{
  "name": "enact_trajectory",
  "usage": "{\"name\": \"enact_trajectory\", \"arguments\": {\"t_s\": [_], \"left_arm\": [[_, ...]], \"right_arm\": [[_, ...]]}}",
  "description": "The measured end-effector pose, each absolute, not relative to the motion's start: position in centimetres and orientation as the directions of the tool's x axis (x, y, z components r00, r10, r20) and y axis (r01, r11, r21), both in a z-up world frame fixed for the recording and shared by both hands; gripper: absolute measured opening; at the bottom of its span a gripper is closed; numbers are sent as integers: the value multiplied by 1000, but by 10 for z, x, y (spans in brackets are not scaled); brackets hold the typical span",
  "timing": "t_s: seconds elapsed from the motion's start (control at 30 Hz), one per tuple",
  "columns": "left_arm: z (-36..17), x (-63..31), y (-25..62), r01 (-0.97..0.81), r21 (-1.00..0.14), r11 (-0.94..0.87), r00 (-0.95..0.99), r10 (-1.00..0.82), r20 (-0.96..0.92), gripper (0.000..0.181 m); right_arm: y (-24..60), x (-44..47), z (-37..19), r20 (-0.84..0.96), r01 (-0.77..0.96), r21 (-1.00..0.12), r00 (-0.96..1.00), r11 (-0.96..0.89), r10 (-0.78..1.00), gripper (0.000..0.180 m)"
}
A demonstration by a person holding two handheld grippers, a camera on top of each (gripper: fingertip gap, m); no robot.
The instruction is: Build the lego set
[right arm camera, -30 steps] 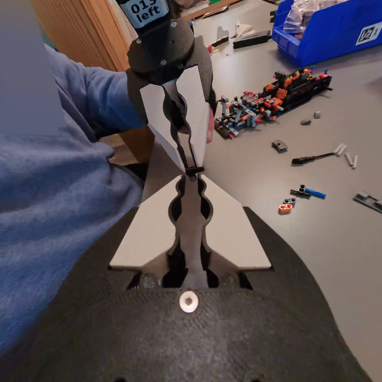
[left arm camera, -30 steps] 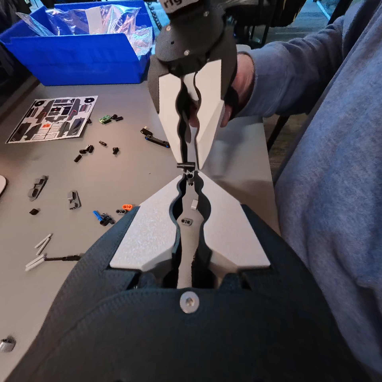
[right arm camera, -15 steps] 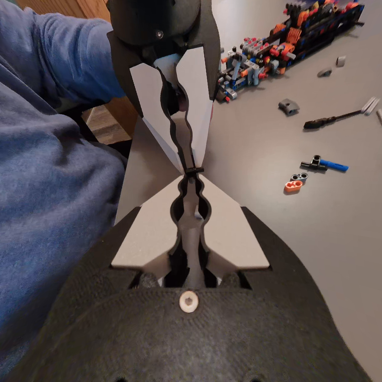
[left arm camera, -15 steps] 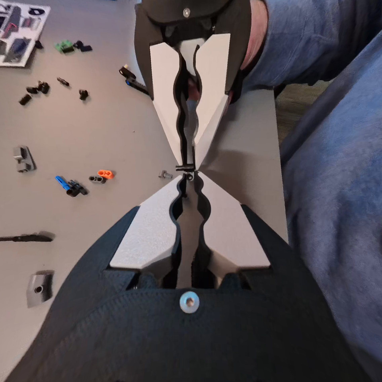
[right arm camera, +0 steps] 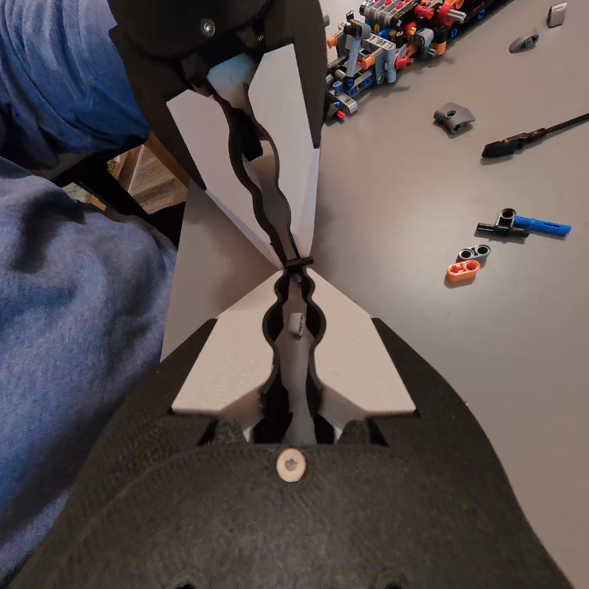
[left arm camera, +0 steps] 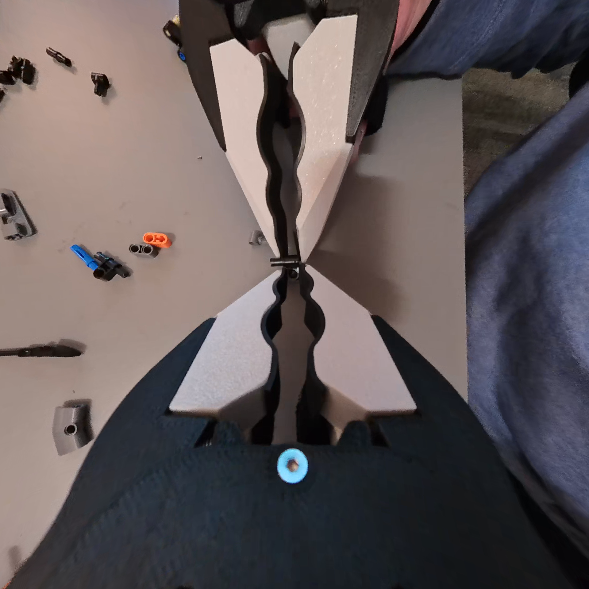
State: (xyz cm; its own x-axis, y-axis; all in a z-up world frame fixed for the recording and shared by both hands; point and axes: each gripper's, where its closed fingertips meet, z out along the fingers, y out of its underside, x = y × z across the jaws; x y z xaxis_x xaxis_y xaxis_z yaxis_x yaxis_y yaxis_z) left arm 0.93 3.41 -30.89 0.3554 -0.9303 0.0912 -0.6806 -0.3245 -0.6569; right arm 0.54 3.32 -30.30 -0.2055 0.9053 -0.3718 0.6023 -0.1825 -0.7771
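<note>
My two grippers meet tip to tip above the grey table (left arm camera: pixel 398 223), near its edge. In the left wrist view my left gripper (left arm camera: pixel 291 274) is shut on a small grey-black connector (left arm camera: pixel 293 273). My right gripper (left arm camera: pixel 287 255) comes in from above, shut on a short black pin (left arm camera: pixel 284 262) that lies crosswise against the connector. In the right wrist view my right gripper (right arm camera: pixel 294 276) is at the bottom and the left gripper (right arm camera: pixel 294 255) is above, with the pin (right arm camera: pixel 298 261) between the tips. The two parts touch; whether they are joined is hidden.
A part-built car chassis (right arm camera: pixel 398 41) lies at the back. Loose parts lie on the table: an orange link (right arm camera: pixel 462 270), a blue pin with a black connector (right arm camera: pixel 522 224), a grey curved panel (right arm camera: pixel 452 116), a black rod (right arm camera: pixel 526 137), a grey bush (right arm camera: pixel 296 323). A person's blue sleeve (left arm camera: pixel 526 287) borders the table edge. The grippers are tip to tip, or close to it.
Both grippers have stayed tip to tip and dropped closer to the table, tilting downward. The blue bin and sticker sheet have left the view. The pin stays against the connector.
</note>
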Motion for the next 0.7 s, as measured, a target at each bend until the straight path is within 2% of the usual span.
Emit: {"name": "enact_trajectory", "arguments": {"t_s": [0.7], "left_arm": [[-315,10,33,-737,-605,-302,344,-938,49,5]], "right_arm": [[33,6,-309,-338,624,-768,-203,-145,919,5]]}}
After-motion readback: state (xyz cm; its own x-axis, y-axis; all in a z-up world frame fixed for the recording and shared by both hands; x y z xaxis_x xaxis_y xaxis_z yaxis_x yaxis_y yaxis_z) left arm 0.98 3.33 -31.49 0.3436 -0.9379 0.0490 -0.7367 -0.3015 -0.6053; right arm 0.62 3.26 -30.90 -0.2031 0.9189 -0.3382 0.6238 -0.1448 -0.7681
